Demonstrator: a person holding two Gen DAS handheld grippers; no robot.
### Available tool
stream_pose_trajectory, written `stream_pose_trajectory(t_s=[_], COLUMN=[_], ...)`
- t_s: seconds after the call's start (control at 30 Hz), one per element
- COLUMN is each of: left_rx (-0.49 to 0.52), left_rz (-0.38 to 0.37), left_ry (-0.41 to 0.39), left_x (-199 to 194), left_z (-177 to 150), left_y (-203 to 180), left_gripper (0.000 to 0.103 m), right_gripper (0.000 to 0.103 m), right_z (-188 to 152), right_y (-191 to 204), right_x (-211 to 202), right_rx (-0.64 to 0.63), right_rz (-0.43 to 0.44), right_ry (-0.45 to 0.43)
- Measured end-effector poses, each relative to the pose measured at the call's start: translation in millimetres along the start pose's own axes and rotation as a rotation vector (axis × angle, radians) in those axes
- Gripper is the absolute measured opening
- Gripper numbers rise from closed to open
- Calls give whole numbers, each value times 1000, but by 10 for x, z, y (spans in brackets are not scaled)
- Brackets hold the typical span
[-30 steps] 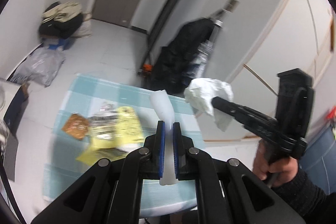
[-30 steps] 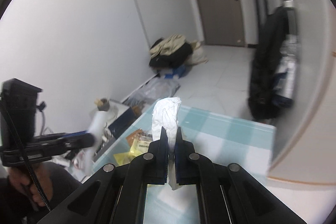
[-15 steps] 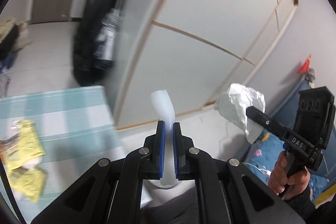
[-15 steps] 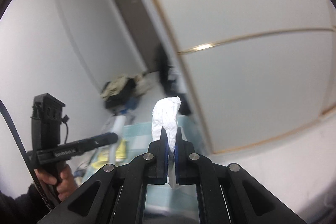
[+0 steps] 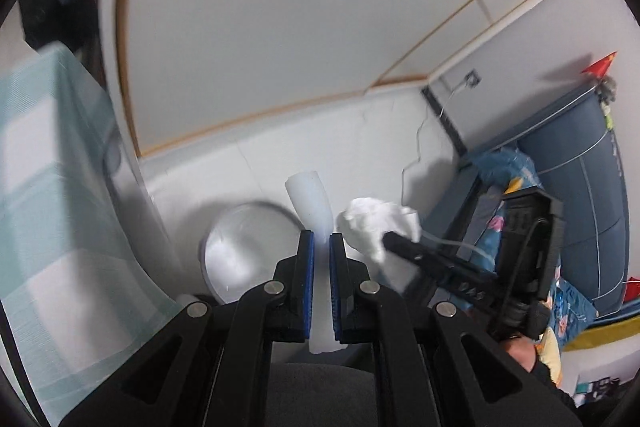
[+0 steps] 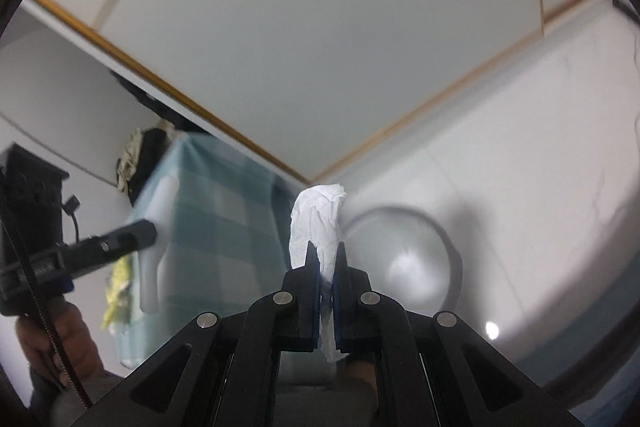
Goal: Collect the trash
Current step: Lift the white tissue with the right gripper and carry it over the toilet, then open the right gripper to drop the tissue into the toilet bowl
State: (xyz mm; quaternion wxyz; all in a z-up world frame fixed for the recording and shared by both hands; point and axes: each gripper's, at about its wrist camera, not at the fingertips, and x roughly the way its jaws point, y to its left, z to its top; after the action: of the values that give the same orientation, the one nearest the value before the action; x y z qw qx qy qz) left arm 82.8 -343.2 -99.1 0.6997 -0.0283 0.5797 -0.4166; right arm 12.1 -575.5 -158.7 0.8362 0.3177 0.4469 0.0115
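Left tongs (image 5: 319, 239) clenched on flattened translucent white plastic cup (image 5: 310, 201). Right tongs (image 6: 325, 259) clenched on crumpled white paper tissue (image 6: 318, 219). Round grey bin with clear liner (image 5: 244, 247) on floor below, slightly left of left tongs, beside counter (image 5: 44, 195) edge; both about equally near.

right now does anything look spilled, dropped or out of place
Nothing stands out. The left tongs are shut on a flattened white cup, the right tongs on a crumpled tissue, both above the bin. Nothing looks spilled.
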Motion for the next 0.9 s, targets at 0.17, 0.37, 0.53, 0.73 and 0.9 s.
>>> stream_pose_trajectory(t_s=[0.17,0.37,0.53,0.73,0.9], left_rx=[-36,-53,-73,-97,-119], left_rz=[-11,13,26,26,29], left_ry=[118,213,265,304,327], left_x=[470,849,1010,1171,1297], left_z=[60,99,96,87,66], left_y=[119,199,225,257,290], left_gripper=[3,3,3,4,5], right_gripper=[4,7,9,45,50], right_z=[-140,-279,-264,-320,-338], right_y=[-237,-486,-641,-749,-827], right_x=[607,1071,1314,1257,1056], right_rx=[53,97,109,129,138], right_rz=[-5,-20,-32,-42,-60], right_ry=[118,207,228,227,197])
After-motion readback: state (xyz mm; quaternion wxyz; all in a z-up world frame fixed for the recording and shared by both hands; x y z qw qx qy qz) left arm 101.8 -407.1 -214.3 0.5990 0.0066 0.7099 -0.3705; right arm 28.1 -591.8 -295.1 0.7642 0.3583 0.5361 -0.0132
